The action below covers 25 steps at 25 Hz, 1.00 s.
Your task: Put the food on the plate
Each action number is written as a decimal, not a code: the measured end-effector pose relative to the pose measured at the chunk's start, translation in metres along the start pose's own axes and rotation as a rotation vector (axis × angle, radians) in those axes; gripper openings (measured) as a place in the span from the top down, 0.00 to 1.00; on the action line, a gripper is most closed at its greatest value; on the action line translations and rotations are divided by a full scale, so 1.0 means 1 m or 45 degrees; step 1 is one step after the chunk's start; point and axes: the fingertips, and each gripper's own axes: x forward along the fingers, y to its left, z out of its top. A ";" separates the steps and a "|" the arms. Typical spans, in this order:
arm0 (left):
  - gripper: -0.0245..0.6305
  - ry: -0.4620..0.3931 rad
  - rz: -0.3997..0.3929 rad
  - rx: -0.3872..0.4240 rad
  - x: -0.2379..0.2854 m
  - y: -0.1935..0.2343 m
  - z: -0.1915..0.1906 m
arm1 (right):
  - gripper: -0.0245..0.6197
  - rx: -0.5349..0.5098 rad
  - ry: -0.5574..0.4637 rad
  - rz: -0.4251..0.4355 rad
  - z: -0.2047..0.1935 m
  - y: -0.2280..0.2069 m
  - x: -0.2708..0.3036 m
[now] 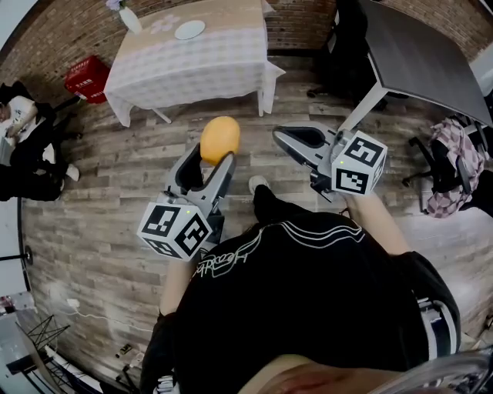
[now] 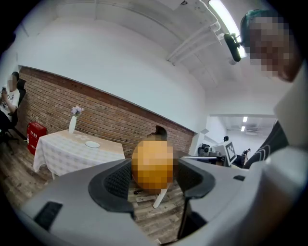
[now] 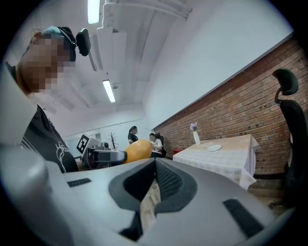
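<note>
An orange, rounded piece of food [image 1: 219, 139] is held up in the air, well above the wooden floor, with my left gripper [image 1: 209, 155] shut on it. In the left gripper view the food [image 2: 152, 166] fills the gap between both pads. My right gripper [image 1: 283, 137] hovers to the right of it, shut with nothing in it; its jaws meet at the tips [image 3: 155, 166]. The white plate [image 1: 189, 30] lies on a cloth-covered table [image 1: 192, 65] far ahead, and shows small in both gripper views [image 2: 92, 144] [image 3: 214, 148].
A white vase [image 1: 129, 19] stands on the table's left corner. A red crate [image 1: 86, 77] sits left of the table, a grey desk [image 1: 424, 54] at the right. A person [image 1: 23, 146] sits at the far left. A plaid bag [image 1: 451, 165] lies right.
</note>
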 end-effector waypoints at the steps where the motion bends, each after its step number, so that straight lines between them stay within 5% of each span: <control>1: 0.55 0.000 0.006 -0.005 0.001 0.003 0.000 | 0.97 0.003 0.003 0.008 0.000 -0.002 0.004; 9: 0.55 0.015 0.049 -0.043 0.023 0.048 0.002 | 0.97 0.032 0.028 0.046 0.001 -0.036 0.045; 25: 0.55 0.032 0.104 -0.039 0.156 0.179 0.080 | 0.97 0.082 0.037 0.088 0.061 -0.196 0.164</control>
